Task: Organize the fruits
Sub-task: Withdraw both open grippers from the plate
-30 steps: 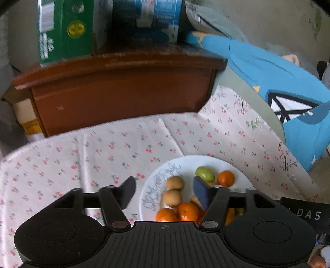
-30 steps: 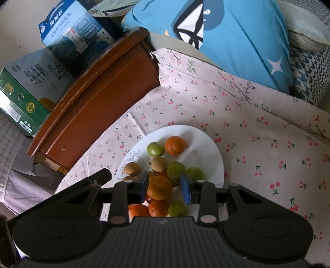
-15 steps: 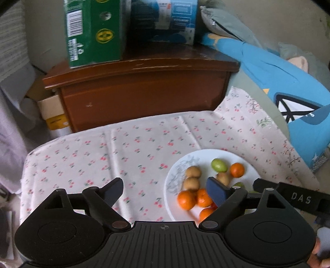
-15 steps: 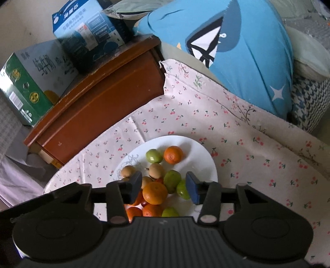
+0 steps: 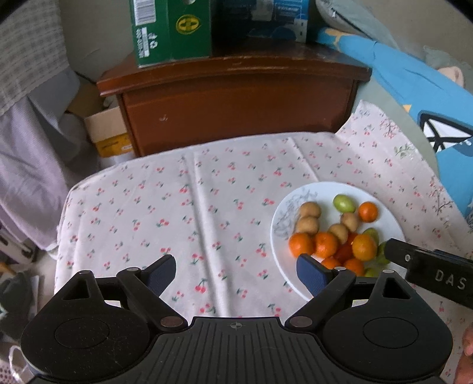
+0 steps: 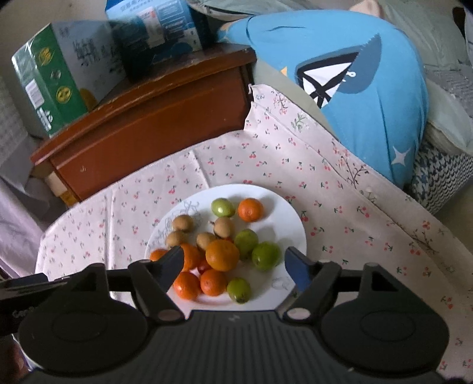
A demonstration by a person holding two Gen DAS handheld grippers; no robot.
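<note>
A white plate [image 6: 292, 224] with a faint grey sprig pattern along its left rim sits on a surface covered by a pale cloth [image 5: 207, 189] printed with small red cherries. The plate holds a loose heap of small fruit. There are several oranges [image 6: 222, 254], bright and round; the largest lies on top of the pile near the middle, one sits alone at the far rim, and others cluster at the near left. Green fruits [image 6: 265, 255], smooth and slightly oval, lie mostly on the right side, with one at the far rim and one at the near edge. Four or five tan-brown fruits [image 6: 182, 222], dull-skinned and egg-sized beside the rest, sit toward the left and centre. A glimpse of something red shows under the oranges.

The right gripper [image 6: 236, 264] hangs just above the near part of the plate. Its jaws have just been opening and now stand wide, with the top orange between them in view but not touched by either pad; nothing is held.

The left gripper [image 5: 236, 271] is over bare cloth to the left of the plate. Its jaws are spread wide and empty, the right pad overlapping the plate's near-left rim in view.

Behind the surface stands a dark wooden cabinet [image 5: 236, 100] carrying a green box [image 5: 171, 29] and a blue box [image 6: 159, 26]. A blue cushion [image 6: 369, 97] lies to the right.
</note>
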